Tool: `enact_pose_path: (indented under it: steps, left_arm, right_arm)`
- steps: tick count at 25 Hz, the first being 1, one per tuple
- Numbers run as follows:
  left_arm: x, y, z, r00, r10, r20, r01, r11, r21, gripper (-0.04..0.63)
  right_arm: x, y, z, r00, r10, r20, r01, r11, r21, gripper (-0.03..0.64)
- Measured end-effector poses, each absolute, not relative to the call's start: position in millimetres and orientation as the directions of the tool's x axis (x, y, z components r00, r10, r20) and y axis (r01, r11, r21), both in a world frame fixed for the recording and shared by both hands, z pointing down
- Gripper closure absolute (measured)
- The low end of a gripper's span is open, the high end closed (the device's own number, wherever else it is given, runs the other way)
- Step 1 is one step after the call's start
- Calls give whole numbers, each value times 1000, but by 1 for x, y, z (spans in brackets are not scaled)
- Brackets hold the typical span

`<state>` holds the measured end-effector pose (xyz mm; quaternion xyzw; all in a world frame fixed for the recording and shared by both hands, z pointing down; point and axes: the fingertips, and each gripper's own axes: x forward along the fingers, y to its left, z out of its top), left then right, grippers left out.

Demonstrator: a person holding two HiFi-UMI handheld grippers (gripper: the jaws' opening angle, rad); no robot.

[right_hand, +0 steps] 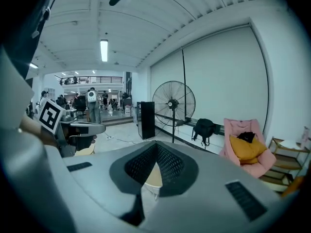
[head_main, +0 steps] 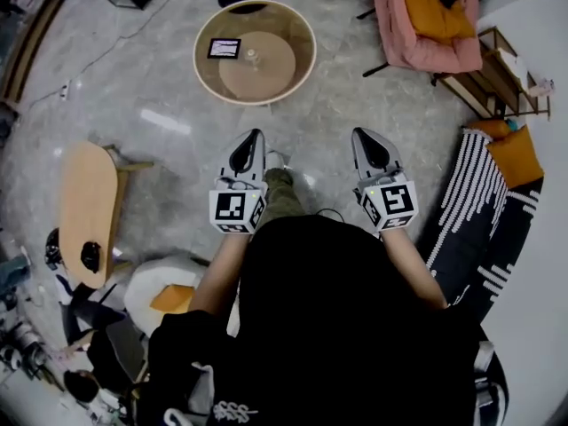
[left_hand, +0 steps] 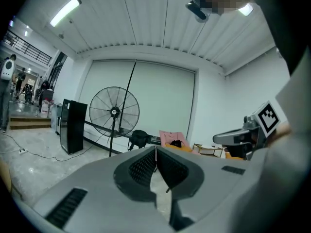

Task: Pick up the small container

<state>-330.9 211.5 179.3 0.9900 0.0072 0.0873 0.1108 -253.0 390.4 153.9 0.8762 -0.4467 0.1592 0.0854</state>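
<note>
The small container [head_main: 252,56] is a tiny clear object near the middle of the round wooden table [head_main: 293,78], far ahead of me on the floor. A black-and-white card [head_main: 224,48] lies beside it. I hold both grippers side by side at waist height, pointing toward the table and well short of it. My left gripper [head_main: 256,134] [left_hand: 156,148] is shut with nothing in it. My right gripper [head_main: 361,133] [right_hand: 156,144] also has its tips together and holds nothing. A tan piece of the table top [right_hand: 154,174] shows below the right gripper's jaws.
A pink chair [head_main: 426,16] with an orange cushion and a wooden shelf [head_main: 506,69] stand at the back right. A striped rug [head_main: 479,202] lies to my right, a wooden bench [head_main: 87,211] to my left. A standing fan [left_hand: 114,113] and a black box [left_hand: 73,125] are by the far wall.
</note>
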Motion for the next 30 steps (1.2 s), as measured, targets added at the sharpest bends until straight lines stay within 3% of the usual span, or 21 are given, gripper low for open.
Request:
enact_pose_path:
  steps: [10, 19, 30]
  left_arm:
    - [-267, 121, 182, 989, 37, 144, 0, -970, 244, 571]
    - [-264, 74, 200, 991, -38, 130, -82, -932, 352, 571]
    - [-271, 55, 210, 978, -134, 160, -187, -906, 380, 571]
  right_arm:
    - [-195, 309, 151, 552, -735, 394, -814, -577, 65, 600]
    - [-183, 259, 147, 511, -748, 423, -844, -530, 82, 600]
    - [-159, 198, 156, 395, -816, 423, -911, -407, 65, 600]
